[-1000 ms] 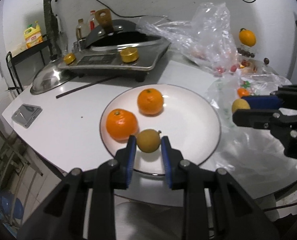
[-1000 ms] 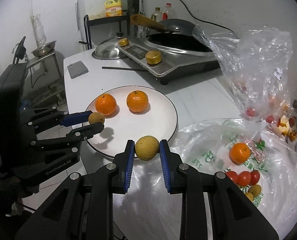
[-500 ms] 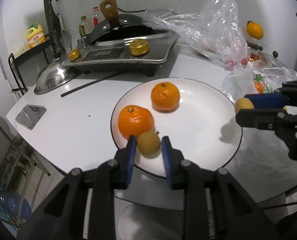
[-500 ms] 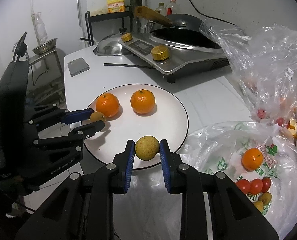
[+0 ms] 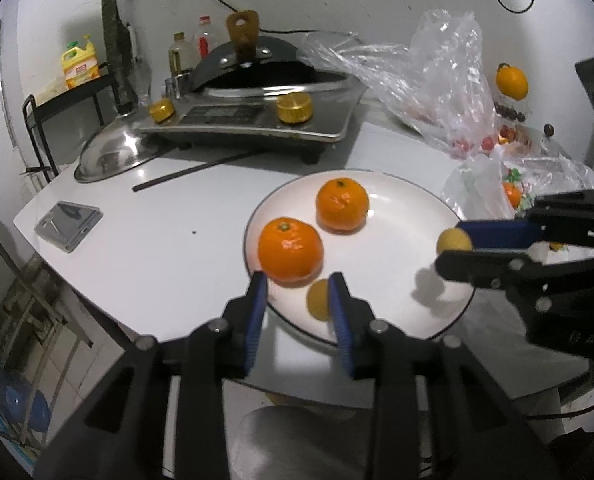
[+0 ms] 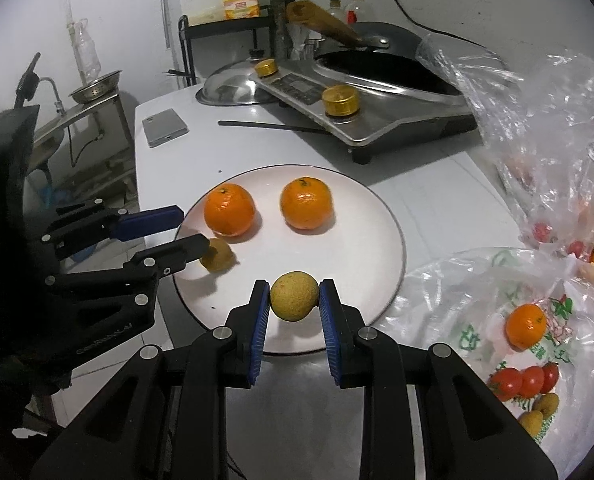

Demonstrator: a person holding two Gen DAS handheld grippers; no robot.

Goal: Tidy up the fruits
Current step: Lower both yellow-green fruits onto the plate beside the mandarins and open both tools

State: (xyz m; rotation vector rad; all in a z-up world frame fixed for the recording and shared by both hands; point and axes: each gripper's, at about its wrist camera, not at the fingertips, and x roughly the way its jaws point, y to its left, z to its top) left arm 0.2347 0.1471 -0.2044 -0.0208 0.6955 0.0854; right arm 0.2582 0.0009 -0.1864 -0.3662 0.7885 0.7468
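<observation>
On the white plate point(image 5: 397, 200) lie two oranges point(image 5: 290, 250) point(image 5: 341, 206) and a small brown fruit point(image 5: 317, 300). My left gripper point(image 5: 297, 284) hovers over the plate's near rim with its jaws opening. The small brown fruit rests on the plate between them, against the right pad and clear of the left pad. In the right wrist view this fruit point(image 6: 217, 255) lies just past the left gripper point(image 6: 195, 227). My right gripper point(image 6: 293, 288) is shut on a round yellow-brown fruit point(image 6: 294, 296) above the plate's point(image 6: 357, 248) rim.
A cooker with a wok point(image 5: 257, 116), a steel lid point(image 5: 109, 156), a black stick point(image 5: 197, 170) and a phone point(image 5: 67, 224) lie behind and left of the plate. Plastic bags point(image 6: 517, 320) on the right hold an orange point(image 6: 525, 326), tomatoes point(image 6: 523, 380) and more brown fruits.
The left jaws have spread and the small brown fruit has come free onto the plate. The right gripper has carried its fruit in over the plate's rim.
</observation>
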